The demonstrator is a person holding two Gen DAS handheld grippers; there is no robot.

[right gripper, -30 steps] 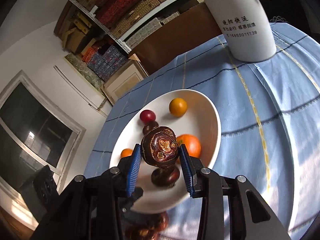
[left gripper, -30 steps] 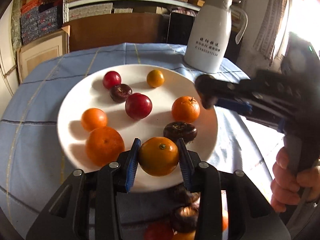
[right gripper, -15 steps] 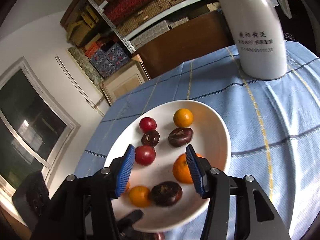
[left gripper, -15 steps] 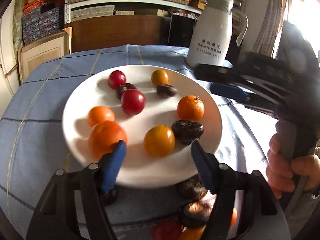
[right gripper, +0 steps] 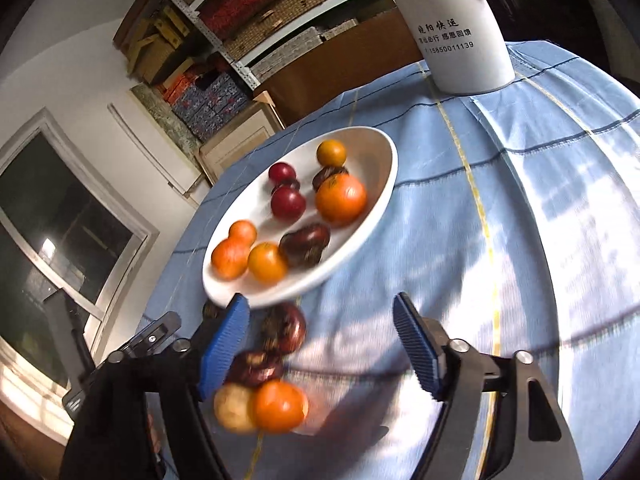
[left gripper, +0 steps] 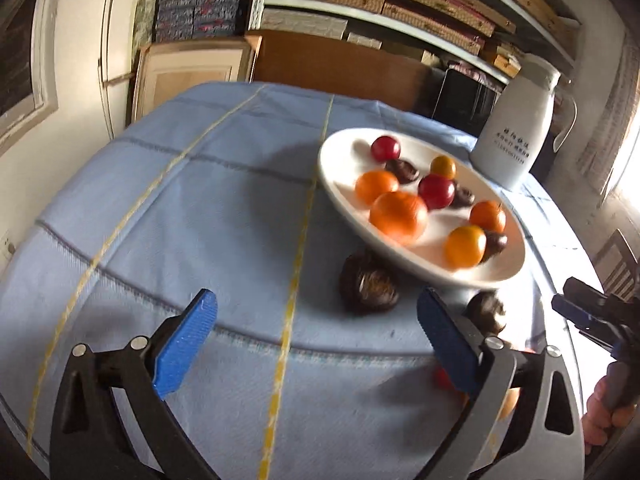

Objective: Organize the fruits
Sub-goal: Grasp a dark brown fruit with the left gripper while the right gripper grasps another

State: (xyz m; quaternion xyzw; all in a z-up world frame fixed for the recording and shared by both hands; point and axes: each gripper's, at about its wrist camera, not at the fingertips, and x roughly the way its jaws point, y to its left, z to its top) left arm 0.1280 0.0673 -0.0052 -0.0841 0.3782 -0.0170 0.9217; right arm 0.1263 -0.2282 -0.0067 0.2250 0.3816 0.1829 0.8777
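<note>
Left tool [left gripper: 316, 336] just spread wide, empty, right tool [right gripper: 320, 344] likewise, loose fruit [right gripper: 280, 406] beside it, white jug [right gripper: 452, 28] behind plate [right gripper: 372, 216]

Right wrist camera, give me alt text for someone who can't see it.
The right gripper hangs open and empty over a blue checked tablecloth, above loose dark and orange fruits. Beyond sits a white plate of mixed fruits, then a white jug.

- Plate [left gripper: 340, 184] ahead-right of my left gripper [left gripper: 316, 336]; fruits lie on it.
- One dark fruit [left gripper: 368, 286] on the cloth [left gripper: 200, 208], between my left fingers and the plate.
- Jug [right gripper: 456, 28] far ahead of my right gripper [right gripper: 320, 344], behind the plate.
- Loose fruits [right gripper: 276, 404] by my right gripper's left finger.
</note>
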